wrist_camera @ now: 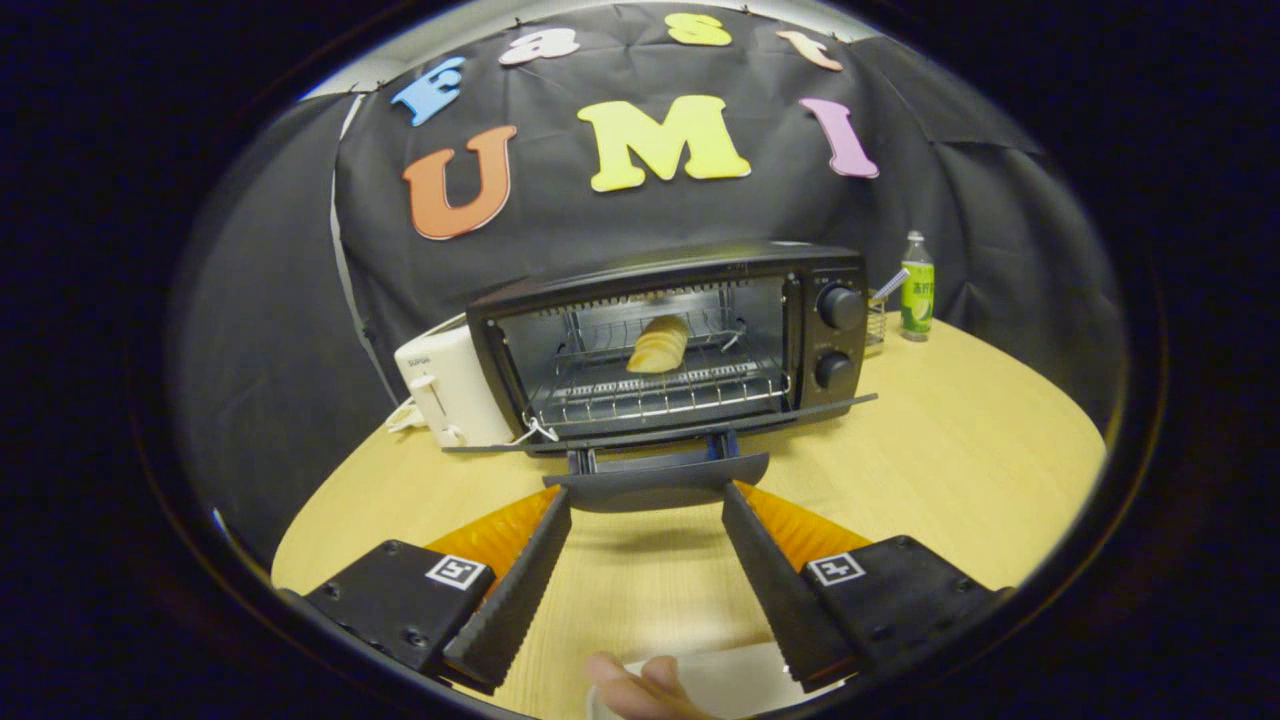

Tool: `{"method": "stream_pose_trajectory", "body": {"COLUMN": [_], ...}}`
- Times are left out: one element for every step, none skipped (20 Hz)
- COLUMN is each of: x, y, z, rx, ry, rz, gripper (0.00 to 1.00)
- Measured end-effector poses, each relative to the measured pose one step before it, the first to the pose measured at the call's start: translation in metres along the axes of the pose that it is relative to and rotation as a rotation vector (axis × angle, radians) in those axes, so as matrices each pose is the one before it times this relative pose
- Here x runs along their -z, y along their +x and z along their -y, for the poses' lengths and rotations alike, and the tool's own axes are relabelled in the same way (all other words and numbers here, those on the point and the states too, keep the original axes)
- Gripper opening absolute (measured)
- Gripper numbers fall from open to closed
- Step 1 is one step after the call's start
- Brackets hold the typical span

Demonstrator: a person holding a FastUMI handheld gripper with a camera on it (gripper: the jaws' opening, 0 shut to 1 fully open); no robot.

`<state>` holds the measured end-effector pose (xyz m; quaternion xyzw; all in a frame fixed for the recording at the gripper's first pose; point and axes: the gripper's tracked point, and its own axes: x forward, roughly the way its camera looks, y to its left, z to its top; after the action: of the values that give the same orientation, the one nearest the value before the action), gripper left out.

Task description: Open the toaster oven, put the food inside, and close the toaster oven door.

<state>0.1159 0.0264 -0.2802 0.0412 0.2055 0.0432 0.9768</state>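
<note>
Bread in, door still down

Our gripper [645, 500], fingers wide and empty, faces the door handle [655, 482] mid-frame; we judge it stiff, light.

low claw-mounted view toward toaster oven [665, 345]

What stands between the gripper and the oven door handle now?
Nothing visible does. The open gripper has its fingertips right at the door handle of the lowered door, bread already on the rack.

White pop-up toaster [440, 390], on wooden table [950, 460]; green-labelled bottle [917, 287] near table's far edge, beside small wire holder [876, 322].
</note>
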Motion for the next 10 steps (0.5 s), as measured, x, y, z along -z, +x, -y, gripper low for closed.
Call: {"method": "stream_pose_trajectory", "body": {"x": [-0.00418, -0.00376, -0.0043, -0.00268, -0.00125, -0.00218, -0.00456, 0.00001, 0.00554, 0.00939], "y": [0.00143, 0.00205, 0.00148, 0.00228, 0.00091, 0.00208, 0.00195, 0.00584, 0.00482, 0.00373], "z": [-0.00082, -0.00033, -0.00064, 0.0001, -0.0002, -0.00033, -0.00287, -0.0013, -0.00017, -0.00172], "rx": [0.00786, 0.00842, 0.00938, 0.01164, 0.01492, 0.01378, -0.00042, 0.00129, -0.00329, -0.00819], "ry": [-0.01311, -0.01355, -0.01737, -0.01276, -0.00811, -0.01713, -0.0062, -0.01101, -0.01046, 0.00689], "rz": [0.01855, 0.01784, 0.02206, 0.01112, 0.01071, 0.01139, 0.01649, 0.00836, -0.02485, -0.04947], "gripper": [1.0, 1.0, 1.0, 1.0, 1.0, 1.0, 1.0, 1.0, 1.0, 1.0]}}
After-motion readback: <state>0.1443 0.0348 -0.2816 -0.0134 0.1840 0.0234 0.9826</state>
